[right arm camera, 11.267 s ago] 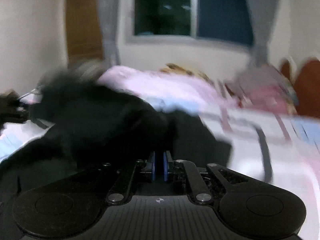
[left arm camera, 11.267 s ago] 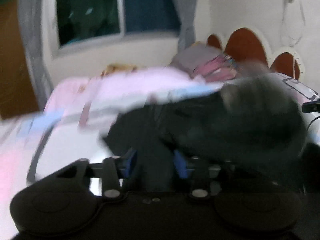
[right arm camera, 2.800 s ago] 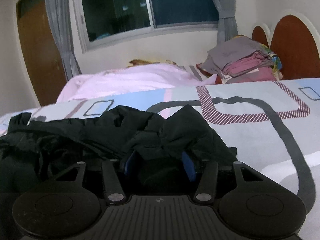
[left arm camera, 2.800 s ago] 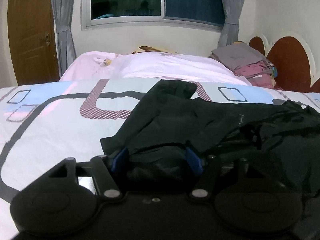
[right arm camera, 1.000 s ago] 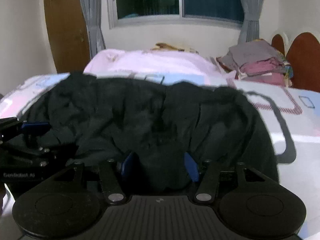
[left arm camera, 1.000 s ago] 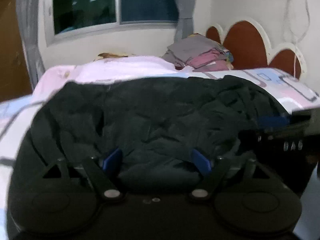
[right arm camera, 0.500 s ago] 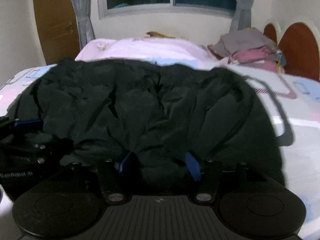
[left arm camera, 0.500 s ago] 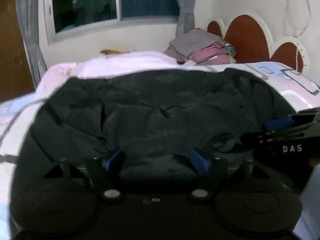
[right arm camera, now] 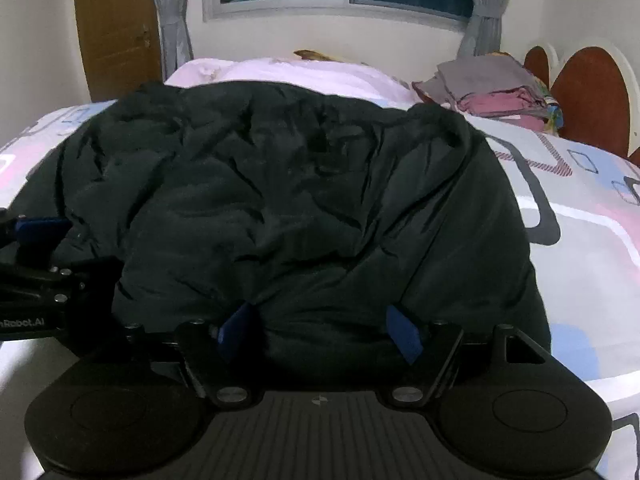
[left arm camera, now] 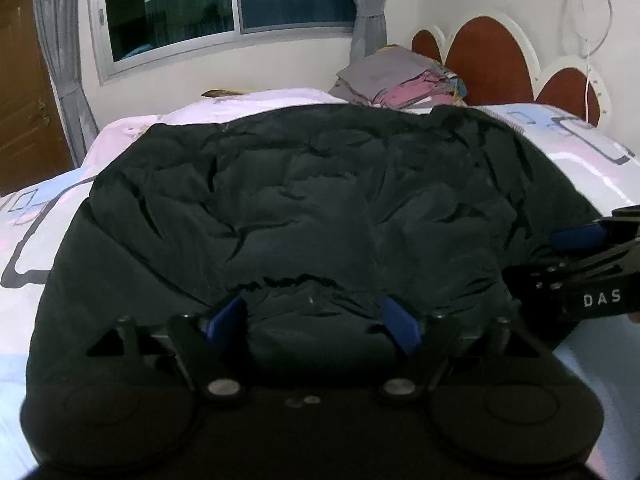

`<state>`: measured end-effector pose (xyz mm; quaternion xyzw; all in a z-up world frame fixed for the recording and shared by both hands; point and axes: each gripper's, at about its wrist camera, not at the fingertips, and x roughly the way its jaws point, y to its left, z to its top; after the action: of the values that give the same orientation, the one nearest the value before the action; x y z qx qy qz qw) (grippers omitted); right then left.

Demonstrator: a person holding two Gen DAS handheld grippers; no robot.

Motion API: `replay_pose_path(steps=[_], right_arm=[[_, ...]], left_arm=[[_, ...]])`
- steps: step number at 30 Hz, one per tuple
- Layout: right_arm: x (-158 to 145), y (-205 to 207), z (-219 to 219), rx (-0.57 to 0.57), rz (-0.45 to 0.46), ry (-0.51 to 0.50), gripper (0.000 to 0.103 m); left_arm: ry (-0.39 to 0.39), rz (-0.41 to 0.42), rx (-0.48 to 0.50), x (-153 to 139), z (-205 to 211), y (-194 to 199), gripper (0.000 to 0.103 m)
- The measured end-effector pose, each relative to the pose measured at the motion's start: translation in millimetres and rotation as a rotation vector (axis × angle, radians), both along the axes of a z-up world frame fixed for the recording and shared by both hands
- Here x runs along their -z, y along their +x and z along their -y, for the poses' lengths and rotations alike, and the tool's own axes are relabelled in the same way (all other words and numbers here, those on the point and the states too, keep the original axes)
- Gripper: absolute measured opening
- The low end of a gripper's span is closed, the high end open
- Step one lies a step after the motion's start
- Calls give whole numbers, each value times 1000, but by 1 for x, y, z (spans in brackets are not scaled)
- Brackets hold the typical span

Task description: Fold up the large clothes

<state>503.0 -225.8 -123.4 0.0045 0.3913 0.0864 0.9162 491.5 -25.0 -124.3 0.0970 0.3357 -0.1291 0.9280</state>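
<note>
Black puffy quilted jacket (left arm camera: pixel 320 200) lies spread across the patterned pastel bedsheet (left arm camera: pixel 24 232) in the left wrist view; the left gripper (left arm camera: pixel 314 320) has just opened its jaws wide, the jacket's near hem bunched between its blue pads (left arm camera: pixel 226 316).

From the right wrist, the right gripper (right arm camera: pixel 320 330) likewise has just widened around that hem, folded grey and pink clothes (right arm camera: pixel 492 84) stacked beyond the jacket.

A bedroom in a home. A bed (right arm camera: pixel 580 240) with a patterned sheet of pink, blue and grey shapes fills the view, its scalloped brown headboard (left arm camera: pixel 486 60) against the white wall. Folded clothes (right arm camera: pixel 488 84) are stacked at the head corner. A dark window (left arm camera: pixel 224 4) with grey curtains (right arm camera: pixel 170 20) and a wooden door (right arm camera: pixel 116 28) stand behind.
</note>
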Motion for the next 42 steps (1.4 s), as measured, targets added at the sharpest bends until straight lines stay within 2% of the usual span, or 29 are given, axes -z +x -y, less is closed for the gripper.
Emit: replay_pose_path(steps=[4, 7, 9, 12, 16, 20, 25, 28, 42], right_arm=[[-7, -1, 8, -3, -17, -6, 73], [-23, -15, 30, 34, 29, 15, 73], [-26, -20, 48, 71, 30, 15, 59], [-24, -19, 73, 125, 6, 23, 48], [-14, -13, 87, 171, -37, 19, 48], [1, -12, 89, 171, -63, 21, 48], [16, -13, 95, 171, -50, 44, 49], [22, -14, 95, 168, -36, 35, 49], [11, -11, 89, 191, -70, 1, 50]], left_arm=[[-11, -22, 5, -7, -7, 1, 77], [-1, 31, -15, -20, -25, -10, 77], [13, 53, -46, -24, -42, -14, 76], [53, 56, -102, -21, -66, -13, 74], [46, 12, -168, -10, -93, -7, 76], [27, -15, -182, -3, -100, -2, 79], [1, -23, -193, 9, -104, 2, 83], [13, -8, -195, 15, -103, 0, 84], [25, -44, -212, 8, -101, 3, 84]])
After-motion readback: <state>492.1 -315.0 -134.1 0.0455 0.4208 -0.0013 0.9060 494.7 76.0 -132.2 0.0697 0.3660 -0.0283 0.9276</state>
